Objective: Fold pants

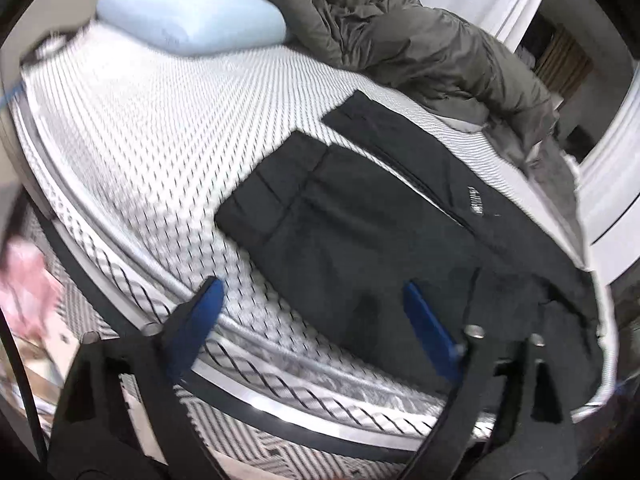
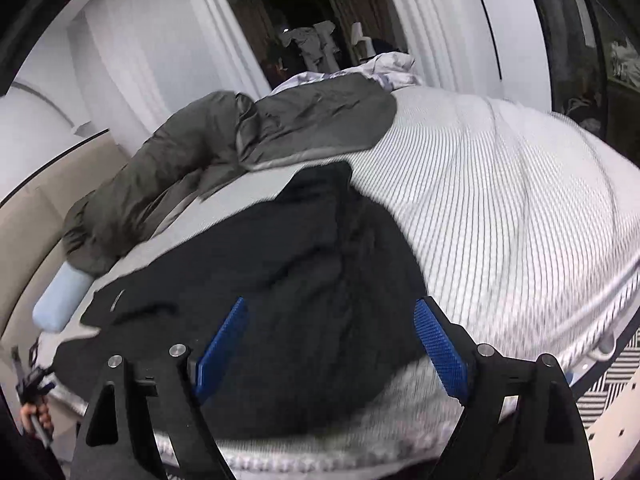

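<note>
Black pants [image 1: 360,216] flat on mattress [image 1: 140,128], both grippers spread

pants [image 1: 360,216] on mattress [image 1: 160,128] near its edge | jacket [image 1: 420,48] behind pants | pillow [image 1: 192,20] beside jacket

Both hand-held grippers, left [image 1: 310,300] and right [image 2: 330,320], gape wide.

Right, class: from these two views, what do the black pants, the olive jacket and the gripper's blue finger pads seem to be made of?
Black pants: smooth, matte woven fabric, probably synthetic; it lies flat with soft creases.
Olive jacket: puffy quilted shell with a slight sheen, likely padded nylon or polyester.
Blue finger pads: hard-looking plastic or rubber with a fine knurled grip texture; which one is unclear.
</note>
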Demonstrator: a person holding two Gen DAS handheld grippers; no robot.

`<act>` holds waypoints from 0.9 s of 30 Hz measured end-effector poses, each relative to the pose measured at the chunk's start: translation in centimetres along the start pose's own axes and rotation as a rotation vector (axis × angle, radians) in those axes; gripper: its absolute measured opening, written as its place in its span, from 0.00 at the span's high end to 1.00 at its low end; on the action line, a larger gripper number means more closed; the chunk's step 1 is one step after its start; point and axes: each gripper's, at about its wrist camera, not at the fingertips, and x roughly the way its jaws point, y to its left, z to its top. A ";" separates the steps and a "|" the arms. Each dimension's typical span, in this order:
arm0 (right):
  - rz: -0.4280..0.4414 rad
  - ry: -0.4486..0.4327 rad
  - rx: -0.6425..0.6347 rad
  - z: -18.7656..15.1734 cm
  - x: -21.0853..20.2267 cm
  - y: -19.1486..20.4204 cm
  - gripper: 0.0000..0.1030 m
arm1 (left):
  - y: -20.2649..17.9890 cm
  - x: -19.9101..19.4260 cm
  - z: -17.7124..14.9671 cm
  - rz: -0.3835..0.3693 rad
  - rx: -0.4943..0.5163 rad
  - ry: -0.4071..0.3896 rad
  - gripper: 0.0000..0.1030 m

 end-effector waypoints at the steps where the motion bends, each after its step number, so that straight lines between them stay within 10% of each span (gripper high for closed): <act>1: 0.001 0.001 -0.004 -1.1 -0.4 0.3 0.16 | 0.5 0.1 -0.1 -0.036 -0.022 0.008 0.31; 5: 0.007 0.024 0.016 -4.0 -0.3 0.5 0.16 | 0.9 1.5 0.4 -0.071 -0.065 0.015 0.50; 9: 0.000 0.049 0.036 -5.9 -0.4 0.5 0.16 | 0.4 2.5 1.2 -0.014 -0.066 0.005 0.99; 18: 0.055 0.088 0.152 -6.9 1.5 -2.1 0.21 | 0.0 3.0 2.7 0.037 -0.034 -0.047 0.99; 20: 0.121 0.094 0.241 -6.8 3.2 -2.8 0.32 | 0.0 3.6 2.8 0.031 -0.058 -0.035 0.99; 23: 0.107 0.126 0.369 -6.5 5.7 -4.4 0.85 | 0.3 3.7 2.6 0.013 -0.076 -0.029 0.99; 27: 0.130 0.057 0.359 -7.4 3.5 -4.6 0.93 | 0.5 2.9 2.2 -0.015 -0.049 -0.029 1.00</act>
